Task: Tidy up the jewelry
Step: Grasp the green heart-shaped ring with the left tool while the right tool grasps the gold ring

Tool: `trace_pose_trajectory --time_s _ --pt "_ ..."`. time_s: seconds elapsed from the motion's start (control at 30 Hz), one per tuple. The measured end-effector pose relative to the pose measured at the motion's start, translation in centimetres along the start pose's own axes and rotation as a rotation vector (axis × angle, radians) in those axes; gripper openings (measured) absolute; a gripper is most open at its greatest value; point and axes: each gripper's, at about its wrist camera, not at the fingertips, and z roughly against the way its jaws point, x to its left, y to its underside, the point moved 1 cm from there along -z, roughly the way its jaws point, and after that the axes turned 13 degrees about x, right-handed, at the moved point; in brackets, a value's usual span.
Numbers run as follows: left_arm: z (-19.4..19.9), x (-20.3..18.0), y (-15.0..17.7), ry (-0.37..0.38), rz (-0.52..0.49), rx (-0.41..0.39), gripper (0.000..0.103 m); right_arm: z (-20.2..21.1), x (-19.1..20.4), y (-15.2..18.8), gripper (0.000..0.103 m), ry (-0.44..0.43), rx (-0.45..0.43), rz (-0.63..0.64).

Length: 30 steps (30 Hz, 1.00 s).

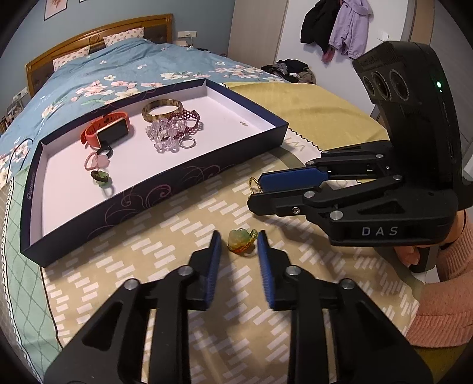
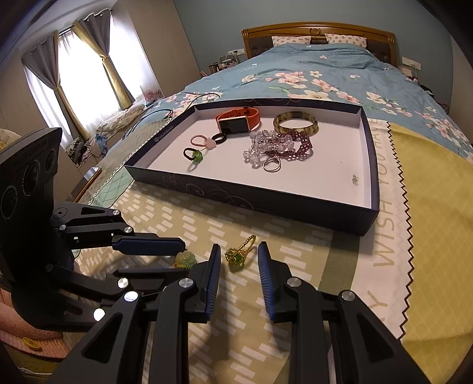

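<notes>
Left fingers [image 1: 239, 240] are spread a little around the green flower ring [image 1: 241, 240] on the bed; pads sit close on both sides, contact too close to call, ring flat on the patterned cloth [image 1: 165, 254]. Right fingers [image 2: 239, 254] are spread a little around the gold beaded ring [image 2: 239, 255], also flat on the cloth, clear gaps both sides, not pinched.

Left wrist view only:
- my right tool from the side, with just a sliver of the gold beaded ring peeking out at its tips
- pink sleeve [image 1: 443, 295] and a hand on the right tool's handle
- clothes hanging on the door [image 1: 340, 26], far right

Right wrist view only:
- the gold ring's green stone and its full shape
- the left tool from the side, with the green flower ring partly hidden behind its upper finger
- curtained window [image 2: 79, 68] on the left, cable [image 2: 165, 113] lying on the duvet
- printed lettering on the white zigzag-edged cloth [image 2: 387, 212]

Both views: the dark tray [image 1: 142, 203] with a white floor sits on the bed just beyond the two rings. Inside it:
- orange watch [image 2: 238, 119]
- horn-coloured bangle [image 2: 295, 122]
- clear bead bracelet [image 2: 263, 146] touching a dark red bead bracelet [image 2: 295, 146]
- silver ring [image 2: 272, 165]
- black ring [image 2: 220, 137]
- pink ring [image 2: 202, 141]
- green-stone ring [image 2: 193, 155]
- a tiny speck near the right corner, too small to identify

Both loose rings are outside the tray, near its front wall.
</notes>
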Motion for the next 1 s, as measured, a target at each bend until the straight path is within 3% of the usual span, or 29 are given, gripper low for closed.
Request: trace_pose_trajectory --time_s 0.1,0.23,1.0 --pt "0.0 0.2 -0.1 0.008 0.007 -0.002 0.017 0.0 -0.1 0.0 0.023 0.001 0.002 -0.002" --pt "0.1 0.2 0.0 0.008 0.017 -0.005 0.017 -0.1 0.1 0.0 0.011 0.008 0.006 0.004" --pt "3.9 1.6 0.6 -0.044 0.108 -0.112 0.017 2.5 1.4 -0.1 0.010 0.026 -0.094 0.049"
